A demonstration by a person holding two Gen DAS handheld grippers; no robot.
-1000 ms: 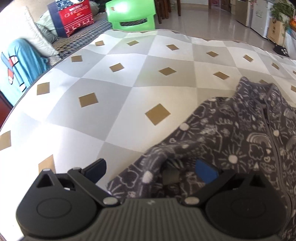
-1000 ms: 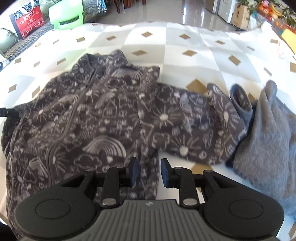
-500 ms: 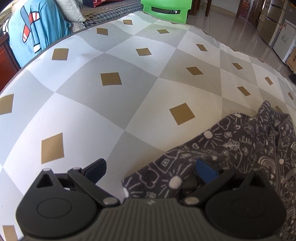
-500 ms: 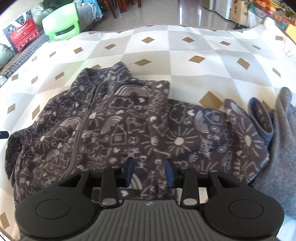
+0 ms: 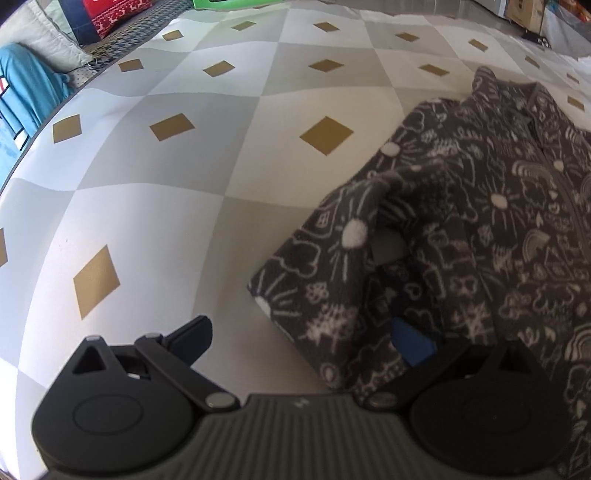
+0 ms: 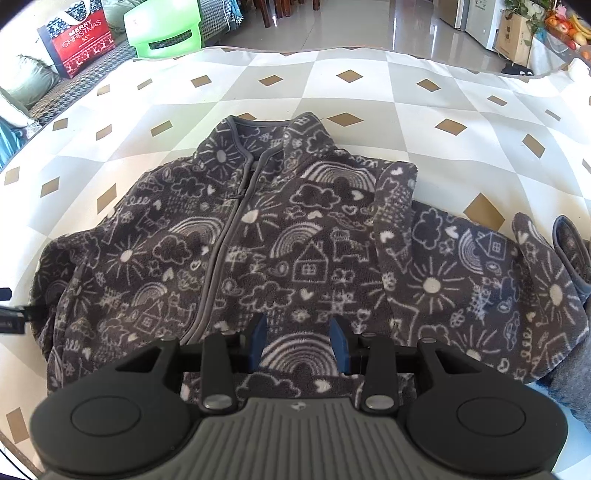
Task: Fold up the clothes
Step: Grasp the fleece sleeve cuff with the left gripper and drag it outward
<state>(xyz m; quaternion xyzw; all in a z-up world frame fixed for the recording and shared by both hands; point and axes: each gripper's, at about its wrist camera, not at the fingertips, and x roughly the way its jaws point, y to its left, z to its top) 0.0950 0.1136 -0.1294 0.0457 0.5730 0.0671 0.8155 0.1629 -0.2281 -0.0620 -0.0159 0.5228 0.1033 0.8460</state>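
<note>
Jacket [image 6: 295, 236] laid flat, zipped; left sleeve tucked in, right sleeve unfolded. Left gripper [image 5: 310, 339] wide, empty; right gripper [image 6: 297, 341] partly opened, empty.

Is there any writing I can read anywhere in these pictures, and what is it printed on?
"MERRY CHRISTMAS", white letters on the red paper gift bag with reindeer beside the green plastic stool.
Small print beneath those words: too small to read.
Dark grey fleece jacket with white doodles: drawings only, no words.
</note>
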